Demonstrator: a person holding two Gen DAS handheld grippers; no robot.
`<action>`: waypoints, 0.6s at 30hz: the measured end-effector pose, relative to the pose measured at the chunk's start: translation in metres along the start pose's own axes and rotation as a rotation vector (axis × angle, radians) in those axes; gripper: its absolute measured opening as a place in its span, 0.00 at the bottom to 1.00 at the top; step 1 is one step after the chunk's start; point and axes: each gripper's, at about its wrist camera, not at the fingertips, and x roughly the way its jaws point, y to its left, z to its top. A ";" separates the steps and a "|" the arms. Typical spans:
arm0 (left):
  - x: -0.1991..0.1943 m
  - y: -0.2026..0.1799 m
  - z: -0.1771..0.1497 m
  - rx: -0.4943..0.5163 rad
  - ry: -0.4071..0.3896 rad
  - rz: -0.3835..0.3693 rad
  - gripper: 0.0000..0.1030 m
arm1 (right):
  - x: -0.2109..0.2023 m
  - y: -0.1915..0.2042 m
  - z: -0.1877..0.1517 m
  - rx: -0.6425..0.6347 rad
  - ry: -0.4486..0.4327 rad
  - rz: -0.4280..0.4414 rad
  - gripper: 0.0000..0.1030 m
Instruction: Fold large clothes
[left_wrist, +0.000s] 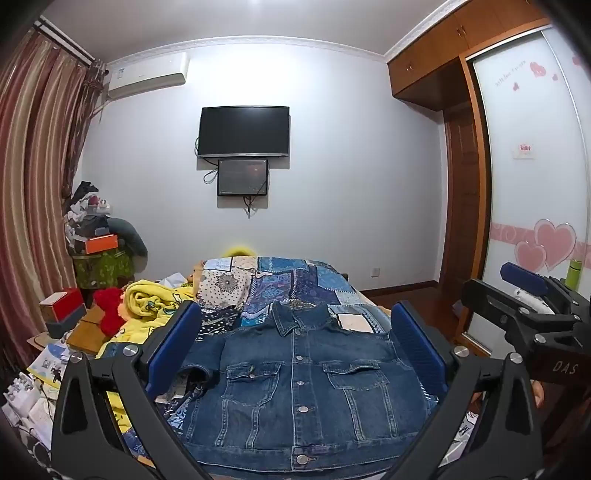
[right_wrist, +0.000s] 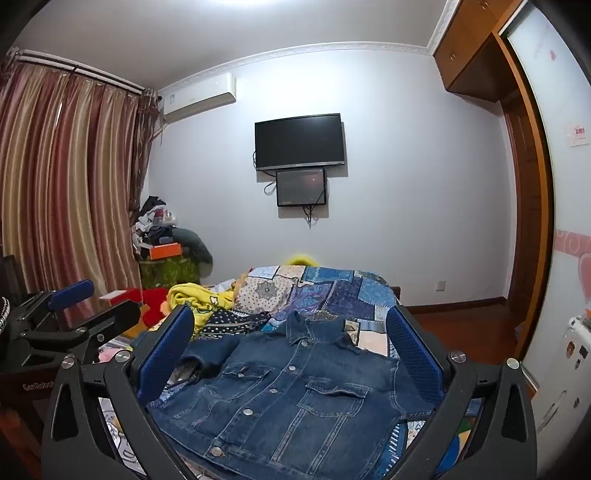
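Note:
A dark blue denim jacket (left_wrist: 299, 391) lies flat, front up and buttoned, on the patchwork bedspread (left_wrist: 295, 284). It also shows in the right wrist view (right_wrist: 291, 398). One sleeve is folded at its left side (left_wrist: 199, 358). My left gripper (left_wrist: 295, 350) is open and empty, held above the jacket with the jaws spread to either side of it. My right gripper (right_wrist: 291, 350) is likewise open and empty above the jacket. The right gripper also shows at the right edge of the left wrist view (left_wrist: 524, 295), and the left gripper at the left of the right wrist view (right_wrist: 74, 306).
A yellow blanket (left_wrist: 155, 302) and a red plush (left_wrist: 109, 310) lie at the bed's left. Boxes and papers (left_wrist: 59, 314) crowd the left bedside. A clothes pile (left_wrist: 92, 229) stands by the striped curtain (left_wrist: 33, 184). A wardrobe (left_wrist: 532, 184) is on the right.

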 end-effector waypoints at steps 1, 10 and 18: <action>0.000 0.000 0.000 -0.002 0.000 -0.001 1.00 | 0.000 0.000 0.000 0.001 0.007 -0.001 1.00; 0.001 0.000 -0.002 0.021 0.009 -0.005 1.00 | 0.005 -0.003 0.001 0.005 0.003 -0.006 1.00; 0.006 0.001 -0.005 0.023 0.010 0.003 1.00 | 0.003 -0.005 0.002 0.010 0.002 -0.009 1.00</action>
